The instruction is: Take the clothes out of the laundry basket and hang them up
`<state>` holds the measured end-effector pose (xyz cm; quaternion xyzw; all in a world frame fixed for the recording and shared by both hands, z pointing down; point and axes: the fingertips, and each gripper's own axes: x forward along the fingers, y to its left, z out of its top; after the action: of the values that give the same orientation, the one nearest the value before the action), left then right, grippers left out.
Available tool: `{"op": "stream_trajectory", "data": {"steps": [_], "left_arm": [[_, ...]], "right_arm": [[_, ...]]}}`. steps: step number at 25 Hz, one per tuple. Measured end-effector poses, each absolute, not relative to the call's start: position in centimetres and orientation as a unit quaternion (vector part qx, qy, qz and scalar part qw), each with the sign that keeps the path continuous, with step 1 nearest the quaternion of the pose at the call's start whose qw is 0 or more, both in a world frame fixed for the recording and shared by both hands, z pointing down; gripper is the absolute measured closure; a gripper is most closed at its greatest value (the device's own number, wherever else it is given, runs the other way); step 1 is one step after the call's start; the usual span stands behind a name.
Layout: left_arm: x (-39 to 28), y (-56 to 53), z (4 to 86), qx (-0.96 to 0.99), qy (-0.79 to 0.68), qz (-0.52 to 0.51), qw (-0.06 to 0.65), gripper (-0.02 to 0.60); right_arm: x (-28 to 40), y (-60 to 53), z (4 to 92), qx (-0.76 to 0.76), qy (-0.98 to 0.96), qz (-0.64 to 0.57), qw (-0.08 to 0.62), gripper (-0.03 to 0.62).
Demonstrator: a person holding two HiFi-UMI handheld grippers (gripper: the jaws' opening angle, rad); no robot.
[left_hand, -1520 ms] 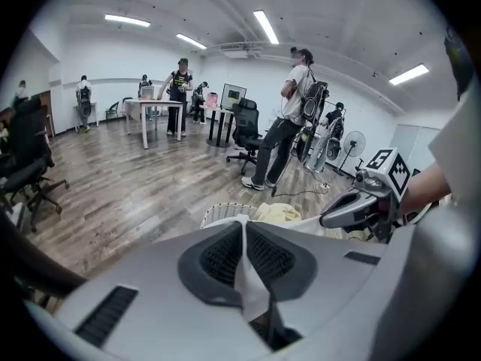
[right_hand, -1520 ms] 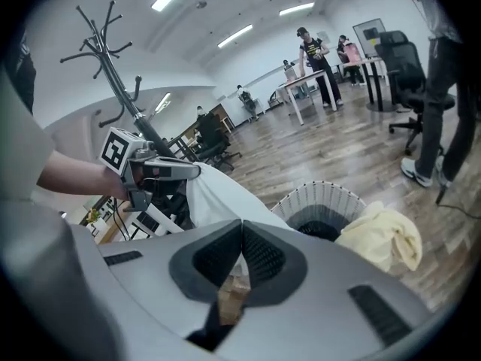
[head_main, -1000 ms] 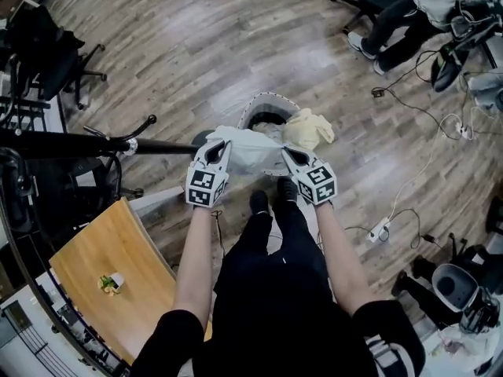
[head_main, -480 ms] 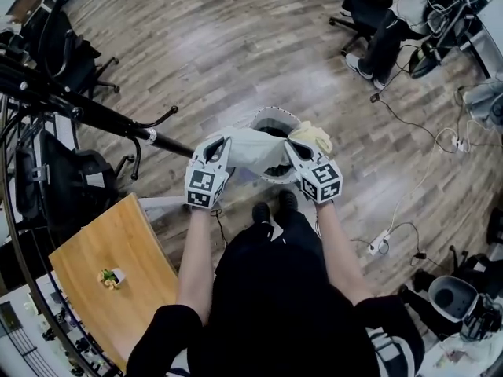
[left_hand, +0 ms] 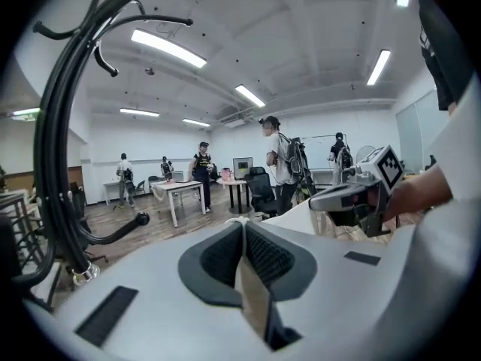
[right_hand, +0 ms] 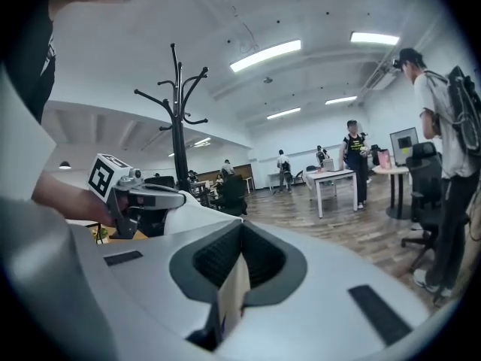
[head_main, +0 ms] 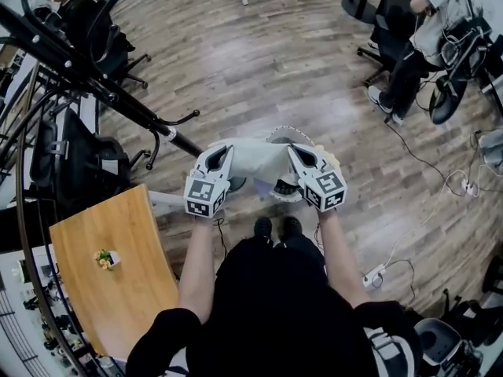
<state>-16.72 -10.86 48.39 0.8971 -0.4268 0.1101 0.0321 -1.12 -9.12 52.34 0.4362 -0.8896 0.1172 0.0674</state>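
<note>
Wood-plank flooring spreads across an open office, with a black coat stand (head_main: 118,100) slanting in from the upper left of the head view and a wooden table (head_main: 118,265) at lower left. Between the 2 grippers a pale garment (head_main: 259,159) hangs stretched, raised over the laundry basket (head_main: 287,131), whose white rim shows just behind it. The left gripper (head_main: 222,152) has its jaws closed tight on 1 edge of the fabric, and the left gripper view shows a thin fold pinched between the pads. The right gripper (head_main: 297,152) is likewise clamped on the opposite edge, with a strip of cloth nipped between its pads. So 1 piece is out of the basket but not yet hung. A cream item (head_main: 333,162) seems to sit at the basket's rim, so at least 1 more piece looks left. Carrying the garment to the stand's hooks appears to be the next job.
</note>
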Motion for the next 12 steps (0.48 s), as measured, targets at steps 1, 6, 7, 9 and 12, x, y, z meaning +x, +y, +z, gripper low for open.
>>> {"op": "stream_trajectory", "data": {"steps": [1, 6, 7, 9, 12], "left_arm": [[-17.1, -10.7, 47.8, 0.892, -0.439, 0.102, 0.034, 0.551], [-19.0, -9.8, 45.0, 0.860, -0.501, 0.087, 0.024, 0.551], [-19.3, -9.4, 44.6, 0.854, -0.513, 0.086, 0.021, 0.551], [-20.1, -8.6, 43.9, 0.839, -0.537, 0.085, 0.016, 0.551], [-21.3, -6.9, 43.1, 0.818, -0.568, 0.087, 0.008, 0.551]], "right_arm": [[-1.4, -9.4, 51.9, 0.425, -0.896, 0.113, 0.066, 0.585], [-3.1, -10.3, 50.0, 0.365, -0.924, 0.087, 0.070, 0.585], [-3.5, -10.4, 49.6, 0.354, -0.929, 0.082, 0.070, 0.585], [-4.4, -10.6, 48.9, 0.329, -0.939, 0.075, 0.065, 0.585], [-5.7, -10.5, 48.0, 0.295, -0.952, 0.065, 0.058, 0.585]]}}
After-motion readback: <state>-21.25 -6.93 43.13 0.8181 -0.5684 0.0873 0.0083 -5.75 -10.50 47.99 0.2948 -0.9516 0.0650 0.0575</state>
